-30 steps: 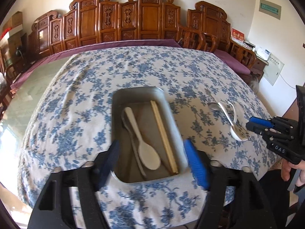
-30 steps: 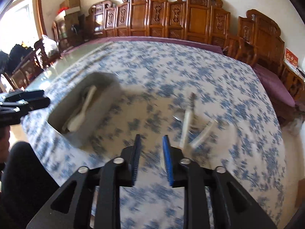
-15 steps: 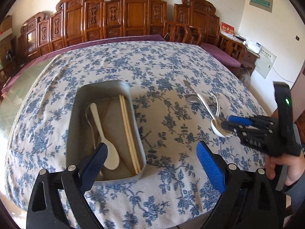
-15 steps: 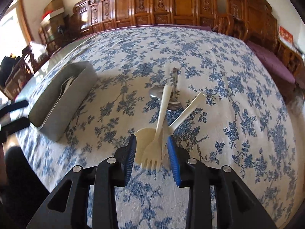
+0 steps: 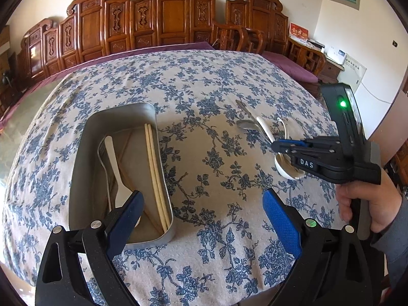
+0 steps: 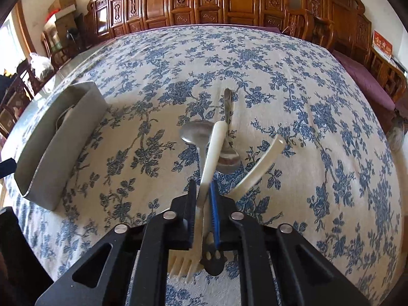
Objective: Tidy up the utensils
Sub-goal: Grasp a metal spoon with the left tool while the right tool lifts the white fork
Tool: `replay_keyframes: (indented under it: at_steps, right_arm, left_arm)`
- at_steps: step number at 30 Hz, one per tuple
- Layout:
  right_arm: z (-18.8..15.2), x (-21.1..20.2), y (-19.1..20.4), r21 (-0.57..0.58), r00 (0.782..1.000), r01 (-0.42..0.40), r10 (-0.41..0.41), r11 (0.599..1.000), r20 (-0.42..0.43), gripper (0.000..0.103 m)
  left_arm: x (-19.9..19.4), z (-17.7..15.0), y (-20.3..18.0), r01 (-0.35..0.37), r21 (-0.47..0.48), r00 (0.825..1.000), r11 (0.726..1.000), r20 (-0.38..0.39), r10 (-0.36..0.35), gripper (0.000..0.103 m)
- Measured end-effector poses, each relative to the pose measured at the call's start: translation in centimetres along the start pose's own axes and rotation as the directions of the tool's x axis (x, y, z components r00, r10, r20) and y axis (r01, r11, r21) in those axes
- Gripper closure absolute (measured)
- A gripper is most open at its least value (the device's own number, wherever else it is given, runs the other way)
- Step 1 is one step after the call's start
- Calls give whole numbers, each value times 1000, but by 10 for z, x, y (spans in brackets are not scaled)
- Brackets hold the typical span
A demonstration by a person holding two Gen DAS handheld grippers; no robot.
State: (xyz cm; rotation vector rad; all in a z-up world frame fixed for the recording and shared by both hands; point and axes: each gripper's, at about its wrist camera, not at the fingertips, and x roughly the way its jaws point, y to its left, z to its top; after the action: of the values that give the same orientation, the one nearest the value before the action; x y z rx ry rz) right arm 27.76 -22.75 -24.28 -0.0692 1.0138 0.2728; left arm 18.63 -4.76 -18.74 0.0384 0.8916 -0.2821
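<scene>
A grey metal tray [image 5: 84,153] sits on the floral tablecloth, also at the left in the right wrist view [image 6: 61,137]. It holds a white spoon [image 5: 116,168], a metal utensil and a pair of chopsticks [image 5: 155,170]. My left gripper [image 5: 201,211] is open and empty over the tray's near end. My right gripper [image 6: 203,199] is shut on a cream plastic fork [image 6: 207,178], tines toward the camera; the gripper also shows in the left wrist view [image 5: 274,144]. Two metal spoons [image 6: 196,131] and a white spoon handle [image 6: 260,165] lie beside the fork.
Carved wooden chairs [image 5: 163,15] line the far side of the table. A purple cushioned bench [image 6: 362,76] runs along the right. The table's near edge is just below both grippers. Boxes and clutter [image 6: 61,5] stand at the far left.
My right gripper has moved forward and closed on the cream fork. My left gripper has drifted slightly right of the tray and stays open.
</scene>
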Motion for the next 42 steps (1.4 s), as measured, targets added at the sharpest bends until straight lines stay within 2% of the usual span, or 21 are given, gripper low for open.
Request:
replay_keyframes:
  at_steps: [3, 7, 11, 19, 27, 33, 38, 42]
  right_arm:
    - [-1, -3, 0, -8, 1000, 0, 0, 1000, -2, 95]
    - [-2, -19, -4, 22, 998, -52, 52, 998, 34, 95]
    - [-2, -37, -6, 14, 996, -64, 63, 998, 57, 95]
    - [-16, -73, -35, 10, 995, -38, 36, 999, 96, 95]
    - [-32, -81, -68, 38, 995, -12, 9, 999, 95, 95]
    - [-37, -75, -83, 72, 997, -9, 4, 997, 77, 95]
    - [-38, -74, -94, 104, 997, -12, 4, 995, 76, 95]
    - [-37, -77, -101, 127, 996, -17, 6, 992, 85, 95]
  left_arm:
    - [1, -1, -1, -4, 8, 1000, 1000, -3, 4, 13]
    - [2, -1, -2, -4, 9, 1000, 1000, -5, 4, 13]
    - [3, 1, -8, -6, 22, 1000, 1000, -8, 6, 13]
    - [12, 17, -26, -1, 36, 1000, 999, -12, 1, 13]
    - [43, 42, -52, 19, 17, 999, 1000, -43, -19, 14]
    - [75, 56, -75, 39, 18, 995, 999, -95, -37, 29]
    - [107, 66, -84, 74, -31, 984, 997, -162, -78, 51]
    - [127, 69, -88, 87, -76, 974, 993, -201, -100, 58]
